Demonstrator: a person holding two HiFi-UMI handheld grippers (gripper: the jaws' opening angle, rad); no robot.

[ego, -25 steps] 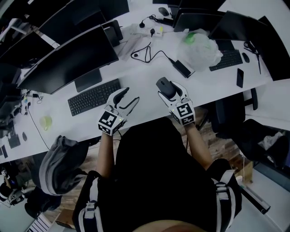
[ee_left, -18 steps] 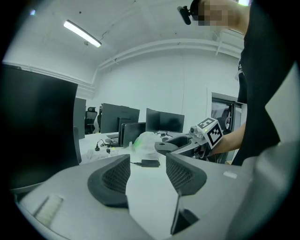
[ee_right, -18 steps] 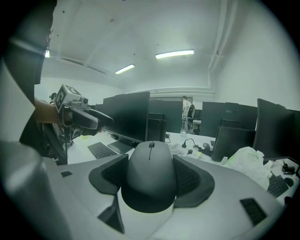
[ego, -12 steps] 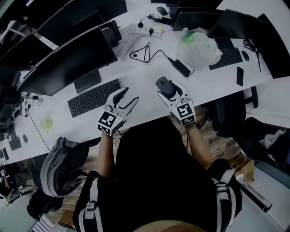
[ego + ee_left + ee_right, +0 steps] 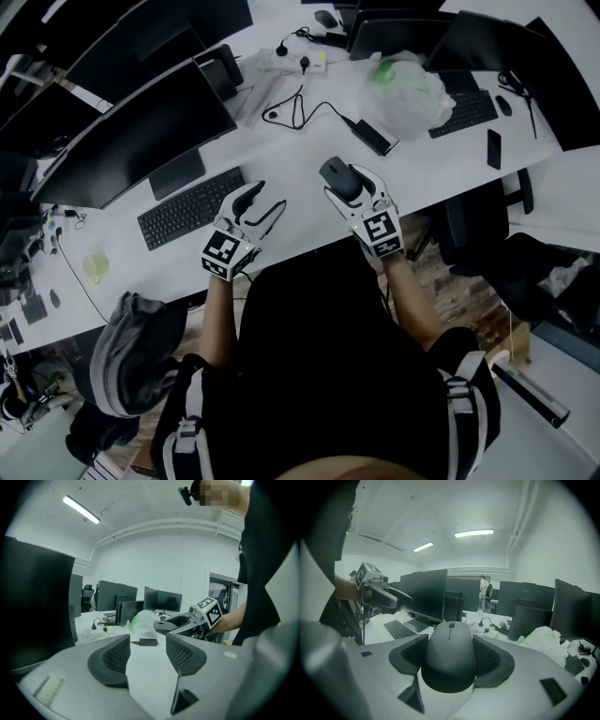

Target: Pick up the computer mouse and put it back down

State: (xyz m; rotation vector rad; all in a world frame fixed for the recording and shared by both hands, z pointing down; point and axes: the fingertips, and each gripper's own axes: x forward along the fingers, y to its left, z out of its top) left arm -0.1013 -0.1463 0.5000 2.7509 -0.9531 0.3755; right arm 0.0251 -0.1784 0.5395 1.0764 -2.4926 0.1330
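Observation:
A dark grey computer mouse [image 5: 336, 175] is at the near part of the white desk [image 5: 300, 159], between the jaws of my right gripper [image 5: 351, 185]. In the right gripper view both pads touch the sides of the mouse [image 5: 450, 644], so the right gripper [image 5: 451, 660] is shut on it. In the left gripper view the mouse [image 5: 169, 623] shows at the right, a little above the desk top. My left gripper [image 5: 268, 197] rests to the left of the mouse, beside the keyboard. The left gripper [image 5: 146, 652] is open, with only bare desk between its pads.
A black keyboard [image 5: 192, 206] and a large monitor [image 5: 141, 131] lie to the left. Behind the mouse are a power adapter [image 5: 373, 138] with its cable and a plastic bag [image 5: 408, 89]. A second keyboard [image 5: 464, 112], a phone [image 5: 492, 148] and a chair [image 5: 473, 225] are at the right.

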